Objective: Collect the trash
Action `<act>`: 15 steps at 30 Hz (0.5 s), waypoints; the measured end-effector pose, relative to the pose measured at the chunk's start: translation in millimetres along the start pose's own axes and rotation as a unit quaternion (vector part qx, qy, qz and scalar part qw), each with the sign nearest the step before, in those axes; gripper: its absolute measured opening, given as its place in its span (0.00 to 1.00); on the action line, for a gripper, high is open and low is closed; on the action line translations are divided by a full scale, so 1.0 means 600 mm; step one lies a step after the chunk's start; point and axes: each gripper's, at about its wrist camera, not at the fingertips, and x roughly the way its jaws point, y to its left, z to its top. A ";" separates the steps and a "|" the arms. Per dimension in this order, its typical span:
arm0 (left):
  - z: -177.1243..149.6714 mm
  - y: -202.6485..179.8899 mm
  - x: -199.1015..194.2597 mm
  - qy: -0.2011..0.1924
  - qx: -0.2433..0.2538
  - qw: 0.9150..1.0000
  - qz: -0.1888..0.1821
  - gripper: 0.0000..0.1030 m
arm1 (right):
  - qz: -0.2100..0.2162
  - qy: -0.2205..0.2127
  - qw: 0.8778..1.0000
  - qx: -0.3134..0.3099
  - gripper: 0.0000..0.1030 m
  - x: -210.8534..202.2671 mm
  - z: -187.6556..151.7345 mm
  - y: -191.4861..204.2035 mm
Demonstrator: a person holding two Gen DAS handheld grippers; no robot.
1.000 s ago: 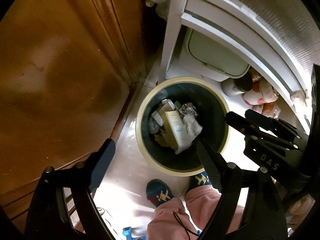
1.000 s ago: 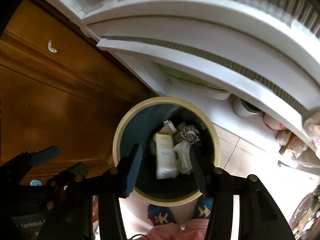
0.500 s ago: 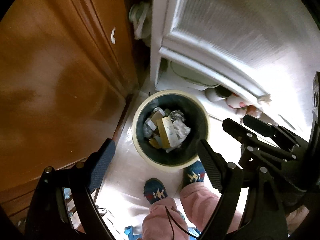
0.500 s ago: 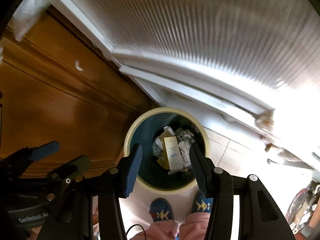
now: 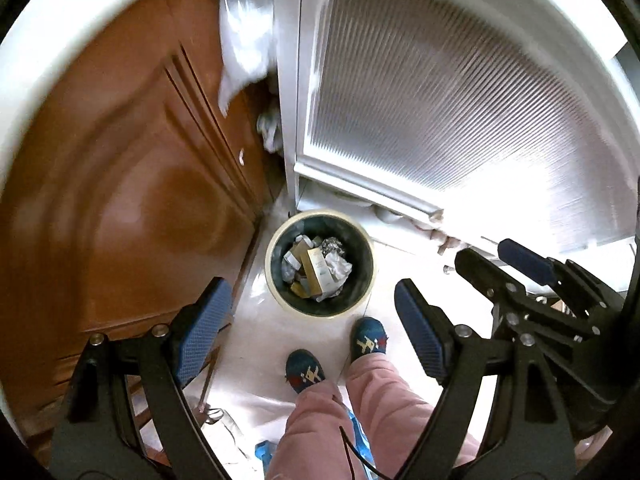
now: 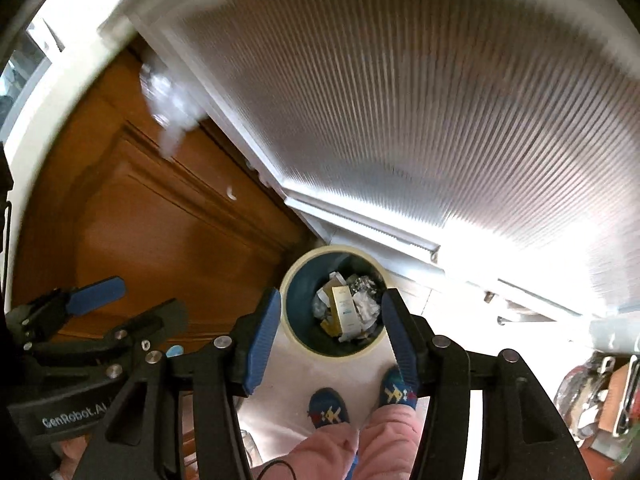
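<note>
**Both tongs empty, high over the bin — drop done, next pickup pending**

I read this as the gap between a deposit and the next fetch. Left gripper (image 5: 308,322) is released: pads spread wide, only floor and bin between them. Right gripper (image 6: 328,338) is also released and carrying nothing; its jaws have just been opening a bit further, and what shows in the gap is the bin far below, not a held item. Both point steeply down.

Container: the round waste bin (image 5: 276,236), cream rim, dark teal inside, stands on the pale floor in the corner between the wooden cabinet (image 5: 132,208) and the white ribbed-panel door (image 5: 460,100). My operator's slippered feet (image 5: 304,372) are just beside it.

Contents, as far as I can resolve:
- tan carton (image 5: 318,270) lying on top, roughly central
- crumpled white paper (image 5: 338,266) touching its right side
- crinkled foil ball (image 5: 332,245) behind that
- smaller scraps on the left, too small to identify

Bin is part full, plenty of room.

Next move, my judgement: swing away and find more trash. No loose trash is clearly in view on the floor here; clutter at the right edge of the right wrist view is too distorted to classify. Risk: motion blur, so hold off on targeting until the view settles.
</note>
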 end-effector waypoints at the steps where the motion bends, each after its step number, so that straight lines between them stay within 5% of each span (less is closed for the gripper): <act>1: 0.004 -0.002 -0.025 -0.005 0.002 1.000 0.002 0.79 | 0.000 -0.002 1.000 -0.001 0.54 -0.013 -0.001 0.003; 15: 0.049 -0.043 -0.327 -0.113 0.054 0.992 0.018 0.79 | 0.006 -0.078 0.997 -0.015 0.57 -0.342 0.057 0.061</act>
